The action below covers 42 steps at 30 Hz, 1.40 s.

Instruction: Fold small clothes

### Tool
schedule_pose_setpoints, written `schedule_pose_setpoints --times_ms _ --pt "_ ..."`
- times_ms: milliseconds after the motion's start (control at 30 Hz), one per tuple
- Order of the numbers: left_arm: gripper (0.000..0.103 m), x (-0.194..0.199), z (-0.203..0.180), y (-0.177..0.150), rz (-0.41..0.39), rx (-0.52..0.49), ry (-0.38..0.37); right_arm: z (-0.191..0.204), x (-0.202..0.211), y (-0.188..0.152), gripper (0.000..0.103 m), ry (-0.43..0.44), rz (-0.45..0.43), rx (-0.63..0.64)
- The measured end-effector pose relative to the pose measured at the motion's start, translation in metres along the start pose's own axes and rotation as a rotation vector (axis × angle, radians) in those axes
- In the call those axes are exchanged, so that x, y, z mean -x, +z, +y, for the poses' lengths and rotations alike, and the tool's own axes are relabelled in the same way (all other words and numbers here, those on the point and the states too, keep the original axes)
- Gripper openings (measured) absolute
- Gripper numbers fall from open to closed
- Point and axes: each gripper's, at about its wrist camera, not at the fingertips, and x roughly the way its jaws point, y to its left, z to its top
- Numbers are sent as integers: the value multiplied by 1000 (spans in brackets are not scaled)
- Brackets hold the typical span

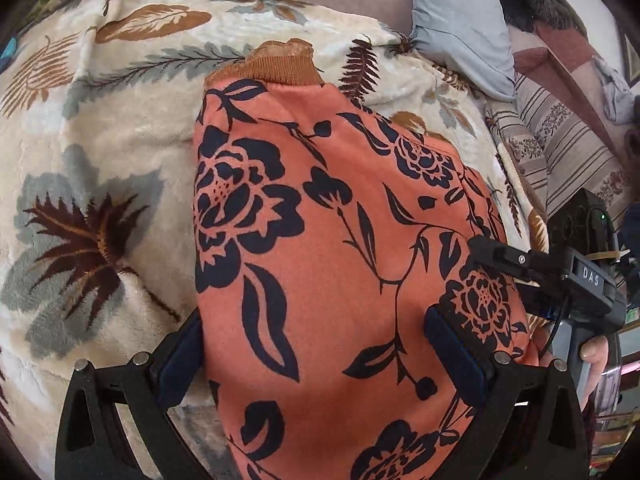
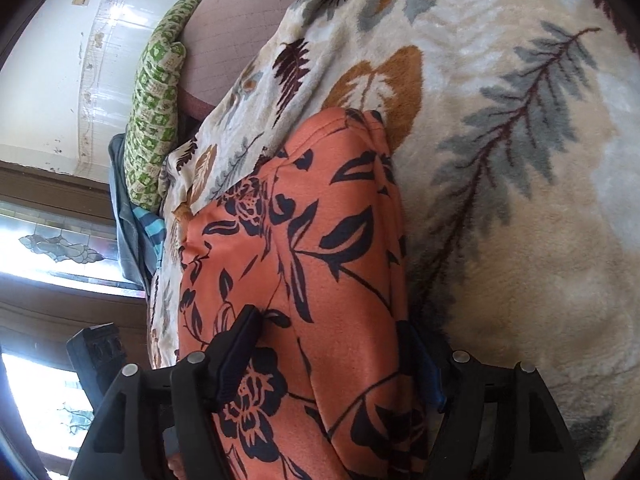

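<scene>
An orange garment with a dark floral print and a ribbed brown band at its far end lies on a cream leaf-patterned blanket. My left gripper stands wide open over its near part. One finger sits at the cloth's left edge, the other rests on top of it. In the right wrist view the same garment runs between the fingers of my right gripper, which are also apart with no pinch visible. The right gripper's black body reaches in over the garment's right edge.
A grey-blue pillow and a striped cushion lie at the far right of the bed. A green patterned cushion lies near the wall and a window. A hand holds the right tool's grip.
</scene>
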Motion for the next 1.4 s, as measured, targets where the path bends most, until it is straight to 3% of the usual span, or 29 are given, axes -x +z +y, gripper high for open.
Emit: schedule_pose_setpoints --times_ms 167,267,400,533,633,733,767,833,867,900,1000,1133,1200,1300,1333,1400 --pt "75 8 3 0 -17 -14 12 36 -4 -9 45 -114 -11 155" --pt "51 19 2 1 -38 -38 15 60 7 -15 38 -114 -62 230" --pt "45 47 -4 7 -115 -97 50 99 20 -26 36 -100 -137 346" --pt "45 90 8 20 -213 -92 69 134 23 -27 35 -50 -215 408" --pt "46 106 27 38 -234 -53 102 151 11 -15 35 6 -234 401" --pt "61 91 53 58 -206 18 185 150 -23 1 36 20 -206 330" --pt "68 81 65 63 -195 47 241 146 -40 6 40 10 -179 286" --pt "71 63 94 58 -123 123 334 125 -78 15 54 -81 -81 182" --pt "80 62 105 54 -118 162 282 114 -92 16 55 -158 -55 144" --pt "80 65 111 48 -140 201 247 107 -97 15 58 -173 -51 124" --pt "80 86 110 36 -202 196 262 113 -76 15 60 -132 -84 119" --pt "80 116 89 12 -290 89 348 137 -24 1 60 -152 -287 262" --pt "82 120 78 -5 -298 34 368 149 -14 -10 60 -100 -306 355" --pt "87 103 70 -20 -239 -27 462 164 -22 -34 57 -47 -236 481" --pt "87 92 72 -23 -200 -35 488 166 -39 -40 56 -67 -180 481" --pt "88 88 77 -29 -188 -2 466 150 -80 -47 56 -173 -33 419"
